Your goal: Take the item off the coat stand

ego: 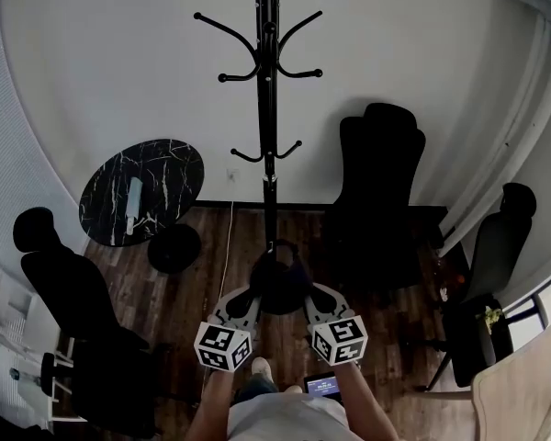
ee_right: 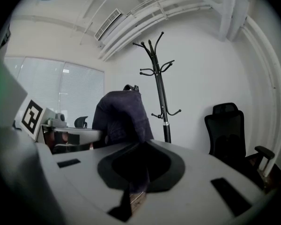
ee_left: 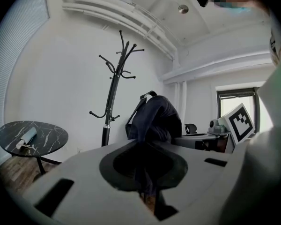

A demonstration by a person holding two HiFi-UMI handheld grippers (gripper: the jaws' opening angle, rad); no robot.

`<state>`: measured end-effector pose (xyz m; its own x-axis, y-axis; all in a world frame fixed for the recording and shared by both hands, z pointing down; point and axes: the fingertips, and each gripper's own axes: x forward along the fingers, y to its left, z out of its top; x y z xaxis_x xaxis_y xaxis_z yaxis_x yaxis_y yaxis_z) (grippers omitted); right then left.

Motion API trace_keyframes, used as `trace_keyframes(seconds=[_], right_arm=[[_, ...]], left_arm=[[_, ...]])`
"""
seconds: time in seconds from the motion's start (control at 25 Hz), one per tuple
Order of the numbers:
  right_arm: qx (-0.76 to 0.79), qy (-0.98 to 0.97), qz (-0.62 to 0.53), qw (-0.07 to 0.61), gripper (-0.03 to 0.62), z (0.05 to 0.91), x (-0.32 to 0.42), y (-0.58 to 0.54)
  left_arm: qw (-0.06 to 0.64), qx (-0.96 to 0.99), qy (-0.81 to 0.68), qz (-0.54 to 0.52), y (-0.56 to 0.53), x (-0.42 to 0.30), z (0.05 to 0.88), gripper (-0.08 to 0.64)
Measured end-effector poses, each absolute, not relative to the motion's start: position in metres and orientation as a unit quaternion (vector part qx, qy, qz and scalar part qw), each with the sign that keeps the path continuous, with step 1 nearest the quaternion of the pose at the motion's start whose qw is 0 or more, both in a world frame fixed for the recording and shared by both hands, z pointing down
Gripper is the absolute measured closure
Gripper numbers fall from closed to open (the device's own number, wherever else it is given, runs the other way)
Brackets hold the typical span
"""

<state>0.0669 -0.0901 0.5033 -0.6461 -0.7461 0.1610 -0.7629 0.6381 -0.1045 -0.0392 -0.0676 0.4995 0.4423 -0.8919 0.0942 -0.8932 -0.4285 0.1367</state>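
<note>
Dark bag (ego: 280, 283), off the hooks and low in front of the coat stand (ego: 267, 108), pinched by its cloth in the nearly closed left gripper (ego: 243, 306) and right gripper (ego: 320, 303); risk of slipping and dropping beside the stand's base, given such thin, shallow holds.

The head view looks steeply down from above the person onto the floor, with the stand (ego: 268, 108) straight ahead, the desk (ego: 170, 177) left of it, and the left gripper (ego: 250, 294) and right gripper (ego: 314, 294) close below the lens. Each gripper view sits low and tilts up along its own jaws, very near the bag (ee_left: 154, 118), and catches the other gripper's marker cube at its inner edge. All three views share the stand and the bag. The desk shows only in the head and left gripper views.
</note>
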Motion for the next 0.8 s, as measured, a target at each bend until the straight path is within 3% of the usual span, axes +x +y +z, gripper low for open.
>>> trace_keyframes(seconds=[0.8], right_arm=[[0.415,-0.904,0.089,0.057,0.572,0.5087,0.0719,-0.0906]], left_arm=[[0.091,0.838,-0.537,0.007,-0.0665,-0.0305,0.5019,0.529]])
